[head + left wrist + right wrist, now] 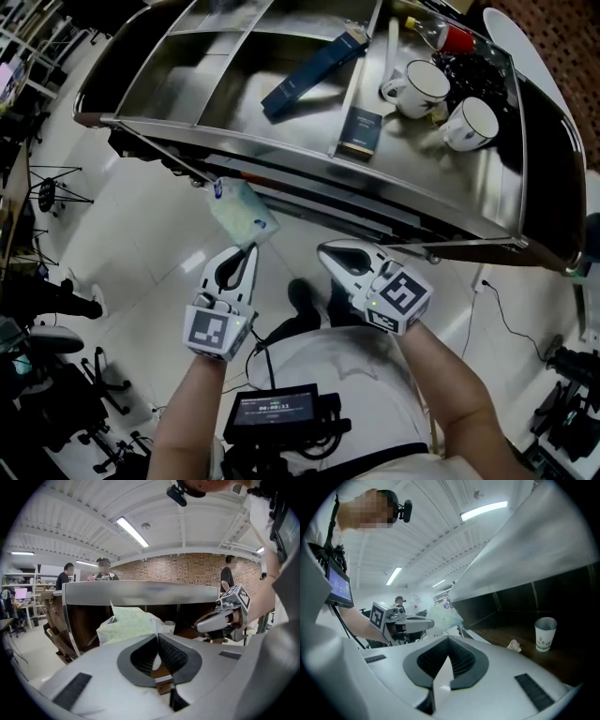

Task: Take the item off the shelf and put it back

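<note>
Two handheld grippers hover in front of a steel shelf. The left gripper has its jaws closed tight on the near edge of a pale green packet. The packet sticks out ahead of the jaws, just short of the shelf's front rail, probably kept clear of it for carrying. Beside it, the right gripper has its jaws together and empty.

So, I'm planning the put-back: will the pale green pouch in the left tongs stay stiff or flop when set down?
Probably floppy: the pouch looks creased and puffy, pinched at one edge by the left tongs. Likely light, since that small pinch carries it. It may slump rather than stand on the shelf.
</note>
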